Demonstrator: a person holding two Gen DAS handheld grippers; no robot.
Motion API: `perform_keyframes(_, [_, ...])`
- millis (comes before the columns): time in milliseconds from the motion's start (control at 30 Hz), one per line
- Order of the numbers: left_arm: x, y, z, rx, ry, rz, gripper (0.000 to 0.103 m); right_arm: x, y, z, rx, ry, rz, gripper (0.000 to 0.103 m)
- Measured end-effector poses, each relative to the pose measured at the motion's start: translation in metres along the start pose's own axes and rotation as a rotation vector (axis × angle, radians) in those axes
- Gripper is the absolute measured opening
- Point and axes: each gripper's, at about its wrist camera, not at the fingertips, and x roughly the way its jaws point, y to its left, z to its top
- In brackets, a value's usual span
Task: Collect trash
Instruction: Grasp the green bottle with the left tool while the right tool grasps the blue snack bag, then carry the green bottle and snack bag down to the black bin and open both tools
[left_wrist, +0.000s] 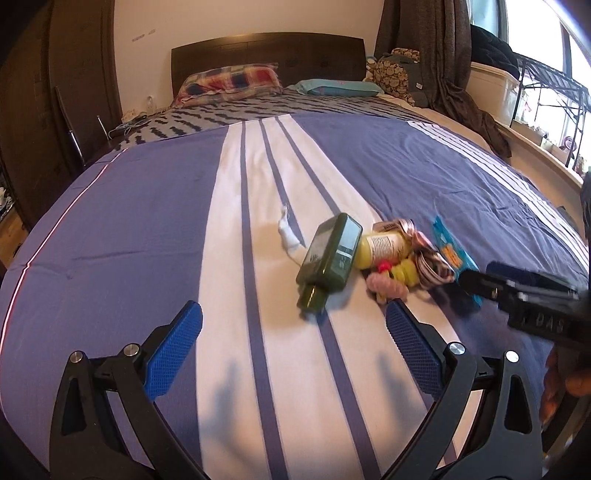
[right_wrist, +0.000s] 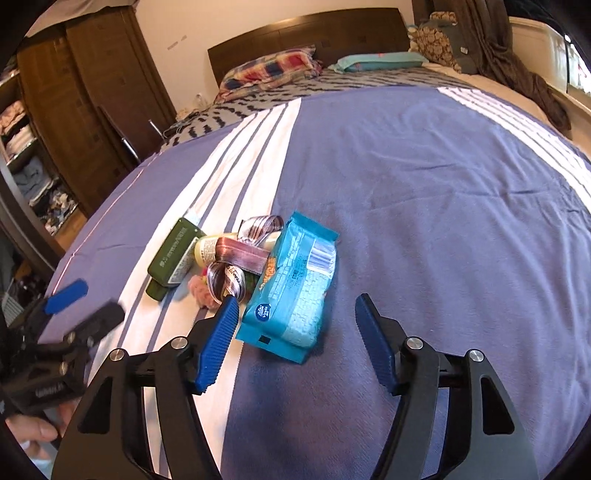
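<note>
Left gripper (left_wrist: 293, 334) is hovering spread and empty, short of the green bottle (left_wrist: 330, 254) in the trash pile on the striped bedspread (left_wrist: 147, 229); a white scrap (left_wrist: 287, 236) beside it is hard to identify. Right gripper (right_wrist: 295, 343) is also gaping, holding nothing, its pads straddling the near end of the teal snack packet (right_wrist: 295, 291). Approach seems underway; next it is needing to advance and clamp. Ribbon (right_wrist: 243, 254) is hiding the yellow tube (right_wrist: 207, 249).

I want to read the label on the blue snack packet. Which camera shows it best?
The right wrist view: the blue snack packet lies close ahead, whole, with its printed face up. In the left wrist view the blue snack packet sits far right, small and foreshortened, its near end hidden behind the right claw.
</note>
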Motion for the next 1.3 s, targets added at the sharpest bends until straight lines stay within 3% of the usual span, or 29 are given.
perform_keyframes(33, [0.007,-0.001,0.004,0.004,0.005,0.003,0.093,0.002,0.0,-0.001,0.0,0.007,0.002,0.066])
perform_keyframes(167, [0.033,-0.01,0.014,0.042,0.037,-0.001,0.078,0.011,0.001,-0.004,-0.016,0.026,0.002,0.048])
perform_keyframes(400, [0.063,-0.014,0.022,0.068,0.091,-0.041,0.042,0.007,0.0,-0.005,-0.032,0.016,0.008,0.045])
perform_keyframes(667, [0.05,-0.015,0.018,0.064,0.069,-0.049,0.04,-0.01,0.002,-0.008,-0.056,-0.011,-0.014,0.045])
perform_keyframes(733, [0.04,-0.016,0.014,0.062,0.06,-0.05,0.03,-0.018,0.001,-0.01,-0.06,-0.022,-0.019,0.045])
perform_keyframes(900, [0.014,-0.019,0.001,0.062,0.054,-0.058,0.029,-0.04,0.005,-0.019,-0.078,-0.04,-0.021,0.045])
perform_keyframes(1300, [-0.094,-0.036,-0.052,0.066,-0.033,-0.087,0.029,-0.126,0.018,-0.066,-0.14,-0.112,0.015,0.045])
